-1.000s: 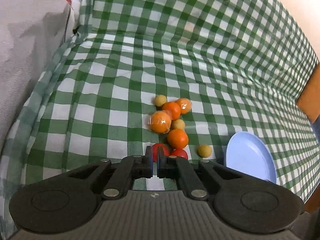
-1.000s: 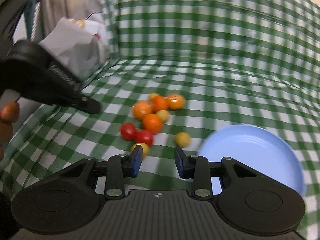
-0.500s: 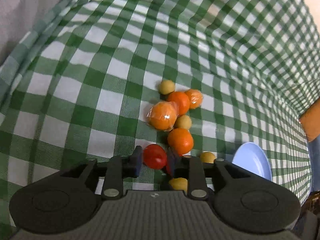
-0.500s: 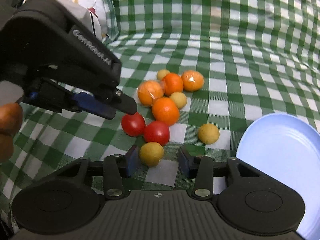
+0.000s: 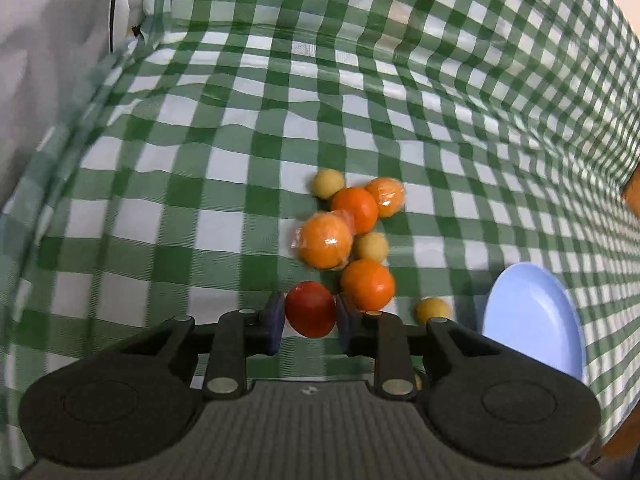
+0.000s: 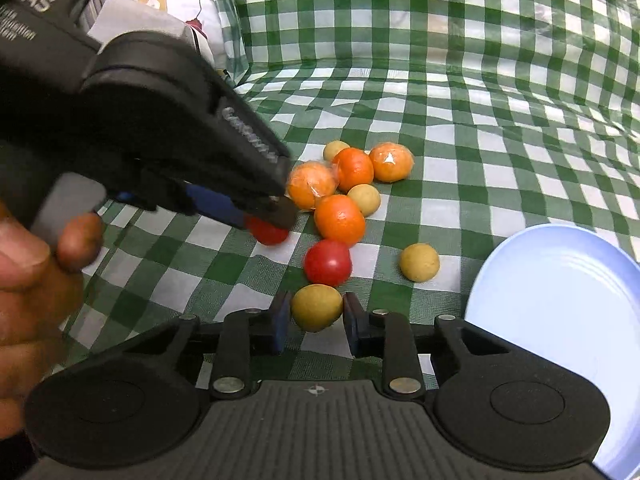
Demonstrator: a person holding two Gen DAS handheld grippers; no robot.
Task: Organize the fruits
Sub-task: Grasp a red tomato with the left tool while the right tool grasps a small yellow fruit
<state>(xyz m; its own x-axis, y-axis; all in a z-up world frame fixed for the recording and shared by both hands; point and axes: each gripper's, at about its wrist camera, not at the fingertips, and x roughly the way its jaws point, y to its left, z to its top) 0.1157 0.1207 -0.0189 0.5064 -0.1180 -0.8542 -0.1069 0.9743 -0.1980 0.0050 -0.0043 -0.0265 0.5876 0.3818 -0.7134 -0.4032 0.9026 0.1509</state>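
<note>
Left tongs (image 5: 310,316): we grip the red tomato (image 5: 310,309) between the pads. Right tongs (image 6: 316,316): open, we straddle the yellow fruit (image 6: 316,307); blue plate (image 6: 560,320) right.

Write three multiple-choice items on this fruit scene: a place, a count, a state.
1. In the right wrist view, where does the pale blue round plate lie? A left of the fruit heap; B right of it; C under it.
2. How many red round tomatoes show? A one; B two; C four.
3. The right hand-held gripper is: A shut on an orange; B open around a yellow round fruit; C open around nothing.
Key: 1B, it sits at the right edge; 2B, one loose, one in the left hand-held gripper; 3B, gaps flank the fruit.
</note>
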